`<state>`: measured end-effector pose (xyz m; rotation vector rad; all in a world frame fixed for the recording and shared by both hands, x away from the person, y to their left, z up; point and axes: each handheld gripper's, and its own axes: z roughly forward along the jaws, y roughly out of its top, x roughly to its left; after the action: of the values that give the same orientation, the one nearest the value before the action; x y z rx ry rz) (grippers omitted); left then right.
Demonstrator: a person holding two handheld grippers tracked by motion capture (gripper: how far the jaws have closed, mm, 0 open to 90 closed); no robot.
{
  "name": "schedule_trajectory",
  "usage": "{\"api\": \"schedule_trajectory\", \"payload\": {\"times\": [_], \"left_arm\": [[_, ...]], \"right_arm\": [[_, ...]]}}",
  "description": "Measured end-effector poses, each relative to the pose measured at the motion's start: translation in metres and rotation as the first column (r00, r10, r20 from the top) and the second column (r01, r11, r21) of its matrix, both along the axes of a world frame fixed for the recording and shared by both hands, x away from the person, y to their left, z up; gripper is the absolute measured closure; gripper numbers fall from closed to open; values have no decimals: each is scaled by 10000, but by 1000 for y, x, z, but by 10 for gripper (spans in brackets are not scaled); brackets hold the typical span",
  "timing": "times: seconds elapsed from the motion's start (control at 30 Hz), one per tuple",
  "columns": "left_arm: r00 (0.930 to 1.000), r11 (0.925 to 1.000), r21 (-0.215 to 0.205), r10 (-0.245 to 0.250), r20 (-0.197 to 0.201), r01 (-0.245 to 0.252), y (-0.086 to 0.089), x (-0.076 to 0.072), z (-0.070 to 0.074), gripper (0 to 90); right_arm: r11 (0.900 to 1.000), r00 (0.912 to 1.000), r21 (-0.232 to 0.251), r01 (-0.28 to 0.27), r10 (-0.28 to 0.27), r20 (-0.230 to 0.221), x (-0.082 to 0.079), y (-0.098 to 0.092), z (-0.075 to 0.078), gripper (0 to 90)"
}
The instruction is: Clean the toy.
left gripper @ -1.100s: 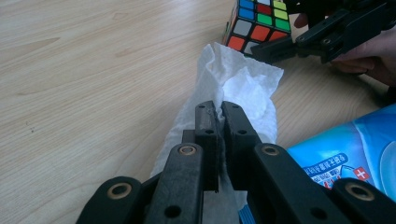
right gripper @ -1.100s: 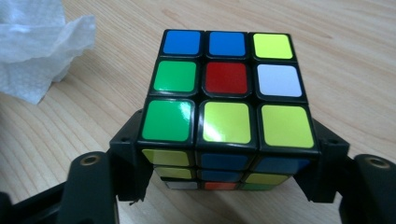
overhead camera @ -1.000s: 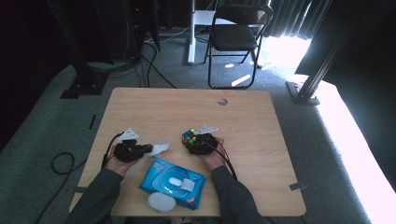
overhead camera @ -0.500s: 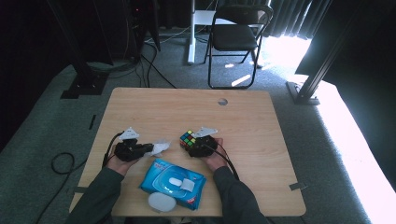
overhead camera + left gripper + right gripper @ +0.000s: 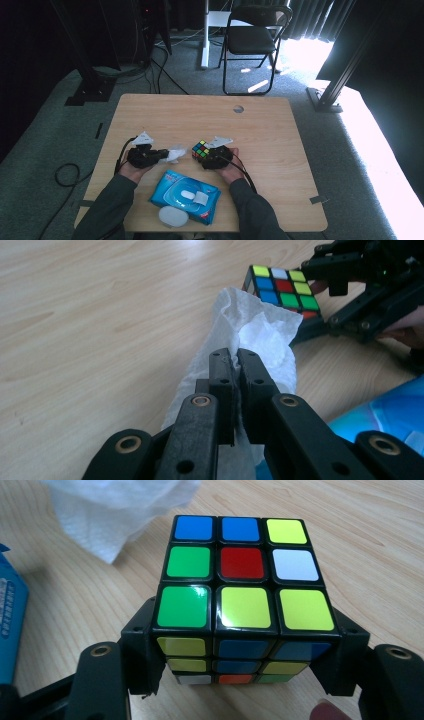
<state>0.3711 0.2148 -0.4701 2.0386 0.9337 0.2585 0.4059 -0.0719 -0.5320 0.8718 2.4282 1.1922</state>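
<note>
So here we've got the left gripper with its fingers pinched together on a white wipe, which bunches up ahead of the tips and trails back under them onto the wooden worktop. From the high view the wipe sits just left of the puzzle cube, close but we can't quite tell if they touch from up there; the left gripper view makes it look like the wipe's edge sits right at the cube's near side. The right gripper has its fingers clamped on the cube, one on each side, with the cube's top face showing blue, green, red, yellow and white squares. A blue pack of wipes lies nearer the person between the two forearms, and a small white oval lid rests by its near edge.
</note>
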Motion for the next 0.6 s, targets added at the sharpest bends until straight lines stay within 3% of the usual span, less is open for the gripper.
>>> {"api": "schedule_trajectory", "payload": {"times": [0.2, 0.47, 0.6], "left_arm": [[9999, 9999, -43, -120, 92, 120, -8, 7, 4, 865], [9996, 9996, -123, -264, 121, 266, -17, 17, -1, 865], [9993, 9995, 29, -311, 199, 310, -22, 21, -1, 865]], "right_arm": [[10000, 9999, -26, -58, 59, 155, -2, 1, 1, 339], [10000, 9998, -26, -96, 96, 163, -2, 3, 2, 339], [9998, 9997, -25, -202, 203, 116, -2, 6, 3, 339]]}}
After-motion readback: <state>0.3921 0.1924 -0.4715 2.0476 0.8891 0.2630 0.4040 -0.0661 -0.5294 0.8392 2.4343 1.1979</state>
